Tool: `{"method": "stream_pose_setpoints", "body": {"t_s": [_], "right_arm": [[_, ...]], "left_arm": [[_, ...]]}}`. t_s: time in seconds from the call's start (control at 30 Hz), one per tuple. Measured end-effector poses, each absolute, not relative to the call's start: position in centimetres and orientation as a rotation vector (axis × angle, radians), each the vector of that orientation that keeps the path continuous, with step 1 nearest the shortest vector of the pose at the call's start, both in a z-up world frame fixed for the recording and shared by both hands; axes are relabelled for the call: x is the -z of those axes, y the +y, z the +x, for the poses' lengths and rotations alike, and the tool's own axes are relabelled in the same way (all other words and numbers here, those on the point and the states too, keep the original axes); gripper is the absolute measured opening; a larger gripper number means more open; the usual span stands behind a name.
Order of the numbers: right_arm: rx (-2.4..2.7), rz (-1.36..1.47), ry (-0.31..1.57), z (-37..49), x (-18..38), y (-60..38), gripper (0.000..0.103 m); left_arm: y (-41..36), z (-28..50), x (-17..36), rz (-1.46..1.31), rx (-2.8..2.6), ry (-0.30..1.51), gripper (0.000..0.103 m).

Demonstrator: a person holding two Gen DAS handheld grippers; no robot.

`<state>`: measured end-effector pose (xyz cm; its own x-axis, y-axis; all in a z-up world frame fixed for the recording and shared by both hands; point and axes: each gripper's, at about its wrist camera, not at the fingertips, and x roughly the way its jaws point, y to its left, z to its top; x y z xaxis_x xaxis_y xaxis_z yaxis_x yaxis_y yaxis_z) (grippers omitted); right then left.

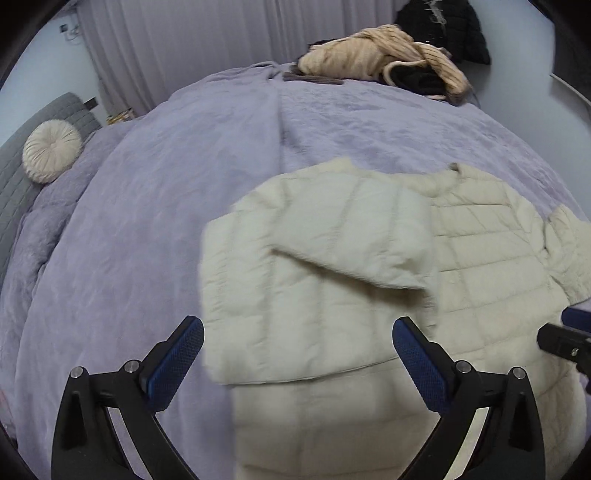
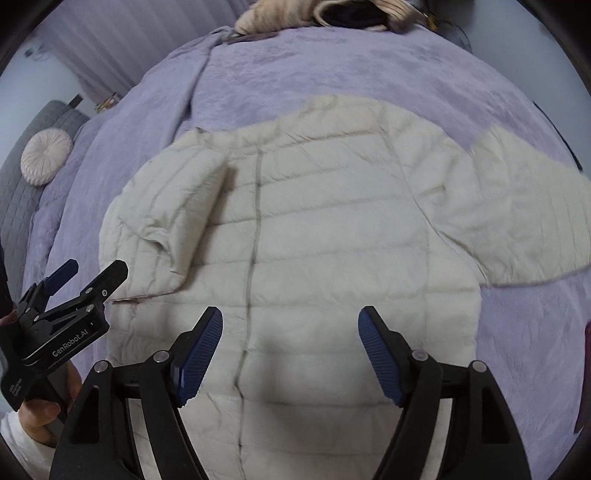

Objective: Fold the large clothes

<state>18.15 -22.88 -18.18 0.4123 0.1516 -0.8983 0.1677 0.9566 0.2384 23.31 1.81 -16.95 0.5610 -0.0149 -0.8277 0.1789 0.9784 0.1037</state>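
Observation:
A cream quilted jacket [image 1: 332, 325] [image 2: 332, 229] lies front up on a lavender bedspread [image 1: 140, 229] [image 2: 332, 66]. One sleeve [image 1: 343, 236] [image 2: 173, 206] is folded across its chest. The other sleeve [image 2: 517, 210] [image 1: 565, 240] lies spread out to the side. My left gripper [image 1: 297, 328] hovers open over the jacket's folded side with nothing between its blue pads; it also shows in the right wrist view [image 2: 94, 269], held by a hand [image 2: 40, 413]. My right gripper [image 2: 290, 317] stands open above the jacket's lower front near the zip line, holding nothing.
A heap of beige knit and black clothes [image 1: 388, 55] [image 2: 280, 14] lies at the bed's far end. A round pale cushion [image 1: 51, 151] [image 2: 46, 155] leans on a grey padded headboard [image 1: 14, 184]. Curtains [image 1: 184, 44] hang behind.

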Motion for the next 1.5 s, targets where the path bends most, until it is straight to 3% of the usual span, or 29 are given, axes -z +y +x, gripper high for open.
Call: {"method": "stream_pose_setpoints", "body": {"t_s": [0.17,0.33,0.37,0.4,0.43,0.6,0.87,0.9,0.97,1.03,1.27,1.5], "right_arm": [[-0.087,-0.019,1.118,23.7,17.7,-13.3,0.079],[-0.007,-0.370,1.063,28.3,21.1,-7.0,0.078],[0.029,-0.407,1.052,28.9,21.6,-7.0,0.062],[0.055,-0.405,1.041,29.4,21.7,-7.4,0.040],[0.075,-0.356,1.049,29.8,21.4,-8.5,0.006],[0.141,0.236,1.055,27.9,20.3,-18.7,0.007],[0.093,0.935,1.111,23.3,26.1,-27.4,0.008],[0.102,1.014,1.090,22.7,26.7,-28.2,0.010],[0.118,1.185,1.046,21.5,28.1,-29.7,0.032],[0.109,1.330,0.996,20.6,29.1,-30.6,0.044],[0.152,1.209,1.036,18.9,25.8,-30.2,0.048],[-0.039,1.170,1.136,17.8,25.8,-24.7,0.047]], "left_arm": [[7.0,23.2,20.2,0.168,-0.023,1.080,0.102],[7.6,23.4,23.9,0.175,-0.077,1.128,0.102],[7.8,23.4,24.3,0.164,-0.082,1.131,0.102],[8.1,23.4,24.5,0.154,-0.086,1.134,0.102],[8.4,23.3,24.7,0.147,-0.085,1.133,0.102],[9.0,23.3,25.0,0.136,-0.080,1.131,0.102],[10.7,24.2,24.4,0.101,-0.123,1.137,0.102],[11.3,24.3,24.2,0.092,-0.135,1.131,0.102],[12.9,24.8,23.7,0.069,-0.168,1.129,0.102],[14.5,25.2,23.4,0.033,-0.190,1.139,0.102],[16.5,27.0,20.1,-0.048,-0.100,1.081,0.102],[10.6,31.2,20.2,-0.006,0.055,1.076,0.102]]}}
